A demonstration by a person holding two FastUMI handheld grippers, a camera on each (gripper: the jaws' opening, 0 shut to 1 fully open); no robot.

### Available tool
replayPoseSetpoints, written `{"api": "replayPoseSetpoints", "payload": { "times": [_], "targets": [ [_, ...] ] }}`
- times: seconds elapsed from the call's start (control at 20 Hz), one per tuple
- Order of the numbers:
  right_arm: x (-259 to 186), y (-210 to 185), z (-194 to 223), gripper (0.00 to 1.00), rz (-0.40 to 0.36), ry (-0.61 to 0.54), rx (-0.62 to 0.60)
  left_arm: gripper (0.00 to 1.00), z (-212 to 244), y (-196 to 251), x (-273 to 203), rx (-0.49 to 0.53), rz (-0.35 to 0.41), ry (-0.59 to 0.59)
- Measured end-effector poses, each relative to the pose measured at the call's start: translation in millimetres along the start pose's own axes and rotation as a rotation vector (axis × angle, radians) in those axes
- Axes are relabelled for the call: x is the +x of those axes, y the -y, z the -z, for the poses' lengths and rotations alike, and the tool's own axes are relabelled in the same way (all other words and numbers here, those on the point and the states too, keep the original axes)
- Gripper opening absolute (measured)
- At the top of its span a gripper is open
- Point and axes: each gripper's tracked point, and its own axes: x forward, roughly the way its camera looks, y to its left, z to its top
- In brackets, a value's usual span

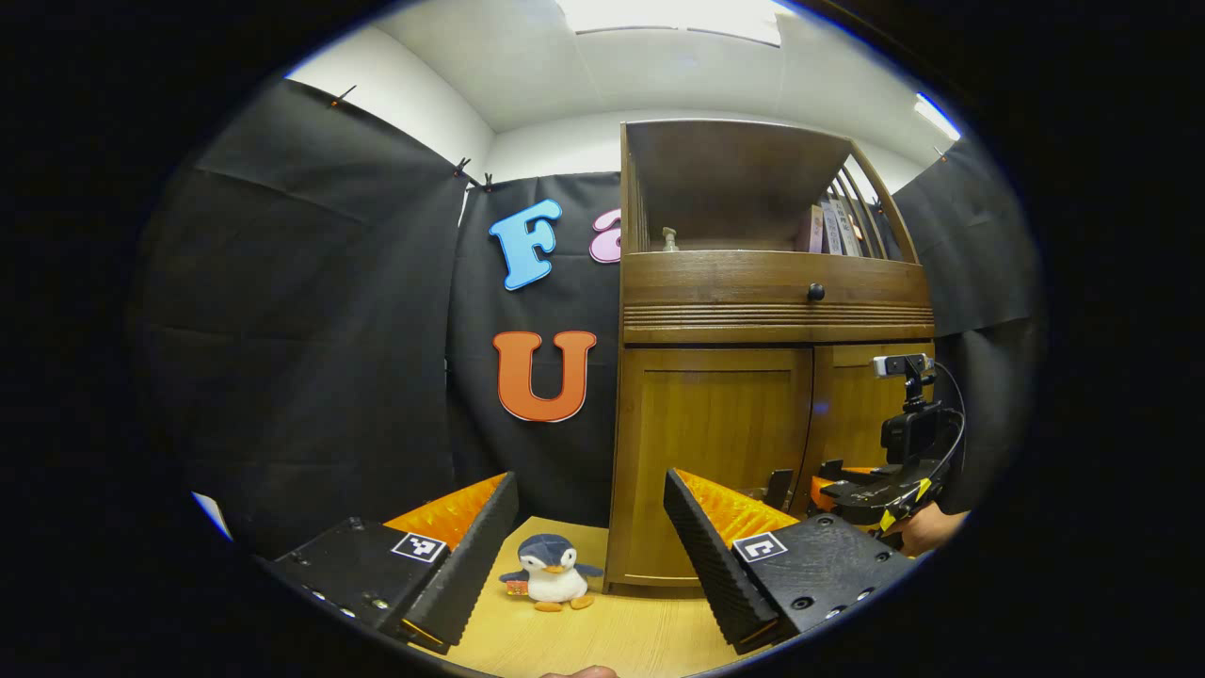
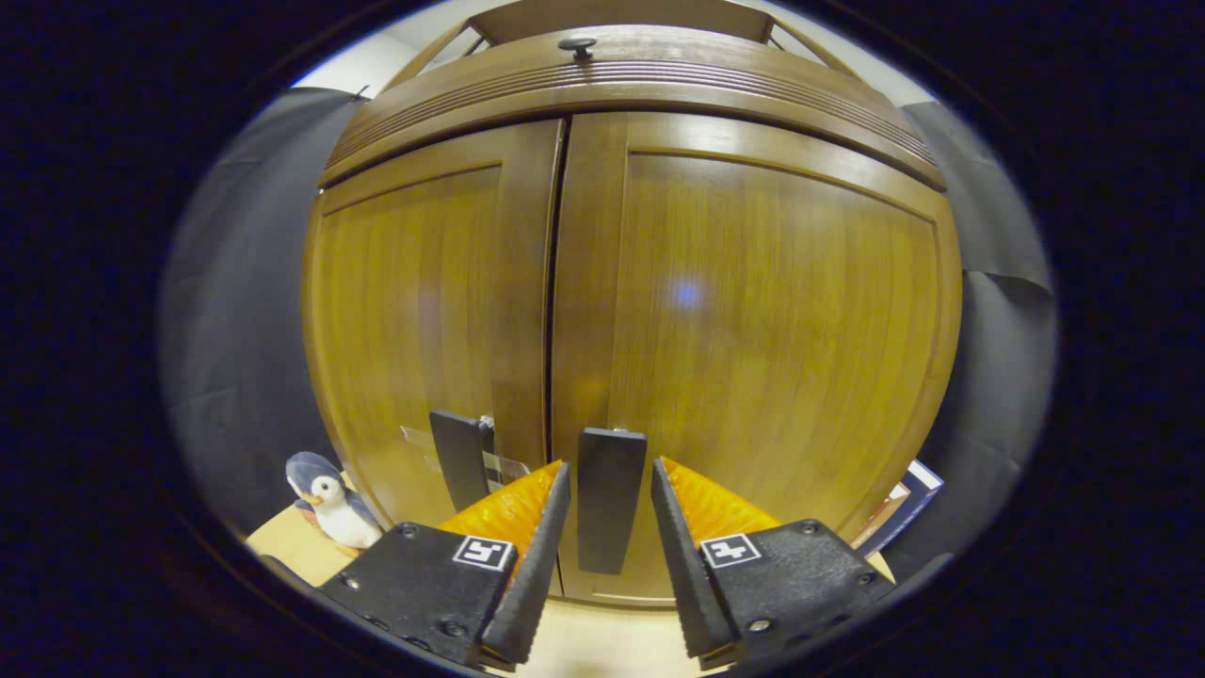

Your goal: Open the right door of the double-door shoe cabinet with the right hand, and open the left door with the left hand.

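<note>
Right gripper (image 2: 610,527), with its black wedge fingers lined in ridged orange, sits close in front of the brown wooden double-door shoe cabinet (image 2: 659,282), its jaws parted around the flat black handle of the right door (image 2: 610,499). Narrow gaps show between the handle and each finger, so the fingers straddle it without pressing on it. Just to the left, across the centre seam, stands the matching black handle of the left door (image 2: 461,457). Both doors, the right door (image 2: 772,330) and the left door (image 2: 424,301), lie flush and closed.

From the left gripper view, the left gripper (image 1: 591,556) is wide open and holds nothing, set well back from the cabinet above the pale wooden tabletop (image 1: 602,640). Between its fingers, farther off, a small plush penguin with a grey-blue back and white belly (image 1: 553,573) sits on the table just beside the cabinet's left bottom corner. That cabinet carries a drawer with a round black knob (image 1: 815,292) above the doors and an open shelf on top holding a few upright books (image 1: 836,229). At the right of this view, the other gripper and a hand (image 1: 927,529) holding it are low before the doors.
</note>
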Motion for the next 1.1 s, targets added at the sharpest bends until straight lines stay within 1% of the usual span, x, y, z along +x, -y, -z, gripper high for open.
{"api": "replayPoseSetpoints", "payload": {
  "times": [0.05, 0.15, 0.2, 0.25, 0.3, 0.35, 0.5, 0.7, 0.85, 1.1],
  "targets": [
    [2.3, 1.0, -1.6, 0.51, 0.009, 0.002, -0.001, 0.95, 0.2, -0.3, -0.2, -0.002, -0.003, -0.002],
    [3.8, -1.2, -1.0, 0.42, 0.008, 0.002, 0.003, 0.95, 0.7, -0.3, -0.9, -0.012, 0.000, -0.004],
    [4.2, -0.5, -1.1, 0.42, 0.016, 0.003, 0.005, 0.95, 1.0, -0.9, -1.3, -0.015, 0.003, -0.006],
    [4.1, 1.7, -1.4, 0.38, 0.023, 0.005, 0.006, 0.95, 1.3, -0.3, -1.4, -0.016, 0.008, -0.007],
    [4.3, 0.1, -0.9, 0.39, 0.022, 0.005, 0.018, 0.95, 2.0, -0.2, -1.5, -0.015, 0.012, -0.010],
    [4.0, 0.1, -1.3, 0.36, 0.019, 0.001, 0.026, 0.95, 2.0, 0.8, -2.0, -0.013, 0.017, -0.012],
    [-1.6, 0.9, 0.1, 0.33, 0.021, -0.022, 0.044, 0.95, 0.8, 2.5, -3.5, -0.010, 0.034, -0.007],
    [-23.5, 1.7, 5.4, 0.32, 0.021, -0.041, 0.064, 0.95, 3.6, 0.7, -3.5, 0.000, 0.017, -0.023],
    [-45.1, 2.9, 9.7, 0.32, 0.005, -0.043, 0.086, 0.95, 7.3, 6.6, -7.2, 0.000, 0.046, -0.037],
    [-90.6, 14.4, 19.4, 0.33, -0.024, -0.032, 0.097, 0.95, 12.4, 33.8, -10.6, 0.011, 0.107, -0.051]
  ]
}}
